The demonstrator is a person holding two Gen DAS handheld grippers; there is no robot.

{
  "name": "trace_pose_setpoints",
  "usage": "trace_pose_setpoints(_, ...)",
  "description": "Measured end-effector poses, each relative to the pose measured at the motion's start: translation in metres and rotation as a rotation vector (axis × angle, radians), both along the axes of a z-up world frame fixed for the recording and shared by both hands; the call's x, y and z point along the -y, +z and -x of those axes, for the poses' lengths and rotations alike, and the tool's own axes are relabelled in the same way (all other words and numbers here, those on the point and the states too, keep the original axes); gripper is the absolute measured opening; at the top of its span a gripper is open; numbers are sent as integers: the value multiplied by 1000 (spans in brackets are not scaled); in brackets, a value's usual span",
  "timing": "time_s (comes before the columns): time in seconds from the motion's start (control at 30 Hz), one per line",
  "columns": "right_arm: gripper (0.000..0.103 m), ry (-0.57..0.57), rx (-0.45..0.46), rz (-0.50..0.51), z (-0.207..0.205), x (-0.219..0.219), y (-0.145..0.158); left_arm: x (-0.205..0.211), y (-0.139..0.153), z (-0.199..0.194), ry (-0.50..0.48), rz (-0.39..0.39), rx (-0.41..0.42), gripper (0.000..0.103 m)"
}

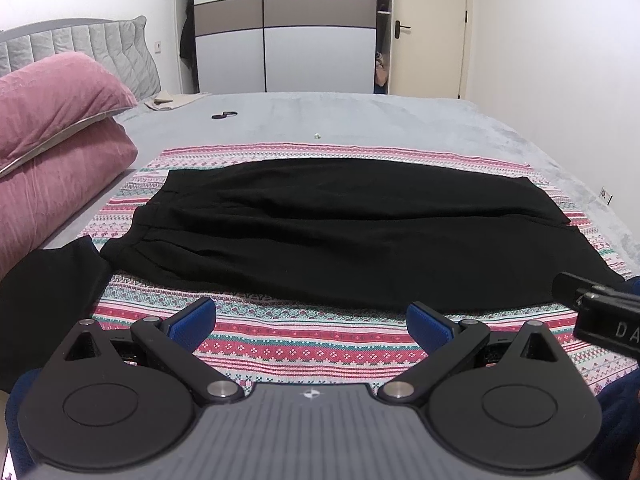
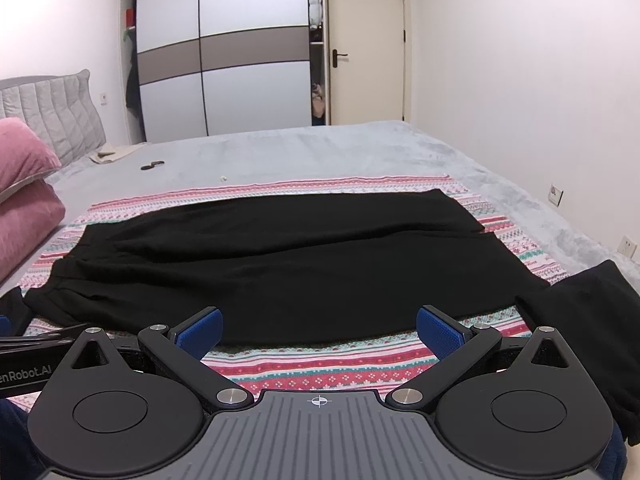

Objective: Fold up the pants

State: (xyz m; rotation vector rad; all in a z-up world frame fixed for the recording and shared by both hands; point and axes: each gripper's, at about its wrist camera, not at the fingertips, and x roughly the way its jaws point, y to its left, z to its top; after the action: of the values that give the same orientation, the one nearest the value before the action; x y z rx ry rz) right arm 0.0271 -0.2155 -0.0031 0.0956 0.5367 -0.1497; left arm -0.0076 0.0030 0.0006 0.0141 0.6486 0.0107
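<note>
Left wrist view first: the black pants (image 1: 340, 232) are lying spread flat across the patterned blanket (image 1: 304, 344) on the bed (image 1: 360, 120), waistband end toward the pink pillows (image 1: 56, 128), leg hems toward the far side from them. Looks like nothing's folded yet, or at most the legs are sitting side by side; the fabric's so dark I honestly can't tell where one leg ends and the other begins. The left gripper (image 1: 312, 324) is hovering just short of the pants' near edge, jaws spread wide, holding nothing. There's another black cloth (image 1: 48, 288) next to the waistband end, cut off by the frame, so I can't say what it is. A bit of the other tool is poking in beside the hem end.

Right wrist view: same story, the pants (image 2: 280, 264) are still flat on the blanket (image 2: 320, 372), well away from the pillows (image 2: 24, 184) at this angle. The right gripper (image 2: 320, 326) is also gaping, empty, sitting near the pants' near edge. Another dark cloth (image 2: 588, 320) is lying beside the hem end, partly cropped, maybe already-folded clothes but I'm guessing.

So basically the whole fold is still left to do. The small dark thing (image 2: 152, 165) farther up the bed past the blanket is too tiny to identify.
</note>
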Motion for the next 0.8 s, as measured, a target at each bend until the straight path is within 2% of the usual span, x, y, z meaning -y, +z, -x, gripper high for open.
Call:
trace_pose_setpoints(0.3,103,15,-6,13,-25,2,-3,-7,-10,-32,11,-35,-40,103)
trace_pose_setpoints(0.63,103,131,-44,79,-93,-1,3,-18,-14,-82,15,-85,-41,103)
trace_pose_setpoints(0.73,103,180,-40,74,-128,8,1,-35,-25,-112,-2,-28,-105,103)
trace_pose_setpoints(0.8,103,221,-77,40,-156,17,-6,-61,-42,-142,32,31,-190,103)
